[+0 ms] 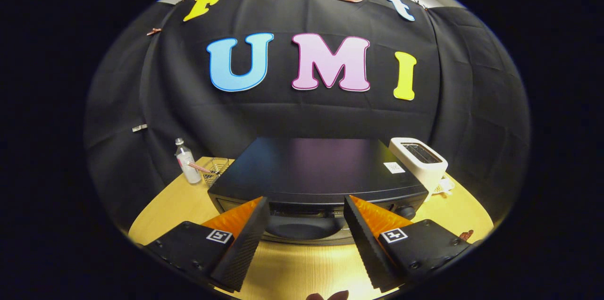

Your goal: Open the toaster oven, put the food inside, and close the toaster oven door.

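Currently at the opening step: gripper [306,224] fingers spread apart and holding nothing, toaster oven [311,172] on the desk [292,267] just ahead, door looks shut, so next move likely needs lining up on its top-edge handle.

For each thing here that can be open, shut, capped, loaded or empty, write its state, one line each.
Toaster oven: door looks shut, handle just ahead of the fingers.
Gripper: open, holding nothing.
White toaster: slot looks empty.
Bottle: upright, capped.
Wire basket: upright, contents unclear.
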`<state>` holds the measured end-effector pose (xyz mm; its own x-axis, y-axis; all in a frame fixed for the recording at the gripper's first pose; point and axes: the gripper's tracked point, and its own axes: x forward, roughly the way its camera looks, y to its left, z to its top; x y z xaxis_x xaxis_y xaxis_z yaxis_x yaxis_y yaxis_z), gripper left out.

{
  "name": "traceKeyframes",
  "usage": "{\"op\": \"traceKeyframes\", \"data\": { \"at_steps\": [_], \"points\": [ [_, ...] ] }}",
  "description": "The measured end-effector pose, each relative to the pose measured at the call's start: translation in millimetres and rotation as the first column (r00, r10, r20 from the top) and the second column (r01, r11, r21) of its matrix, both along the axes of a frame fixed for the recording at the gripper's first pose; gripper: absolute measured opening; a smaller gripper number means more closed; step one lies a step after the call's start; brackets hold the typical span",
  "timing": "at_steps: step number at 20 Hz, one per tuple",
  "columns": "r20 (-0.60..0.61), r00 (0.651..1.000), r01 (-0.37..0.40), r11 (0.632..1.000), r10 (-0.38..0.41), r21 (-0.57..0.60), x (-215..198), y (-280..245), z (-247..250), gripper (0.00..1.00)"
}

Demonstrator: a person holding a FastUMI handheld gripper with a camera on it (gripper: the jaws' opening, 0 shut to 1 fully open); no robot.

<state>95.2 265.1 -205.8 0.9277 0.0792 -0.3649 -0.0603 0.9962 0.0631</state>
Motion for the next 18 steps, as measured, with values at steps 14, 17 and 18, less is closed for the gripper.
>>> {"op": "traceKeyframes", "data": {
  "at_steps": [14,17,18],
  "points": [
    [-0.072,0.996,0.044,0.999,-0.046,-0.021,-5.2,4.2,-21.9,0.99],
    [-0.090,0.995,0.051,0.999,-0.052,-0.007,-27.3,5.0,-29.4,0.99],
    [-0.098,0.994,0.051,0.999,-0.051,-0.005,-34.3,4.8,-32.6,0.99]
  ]
}}
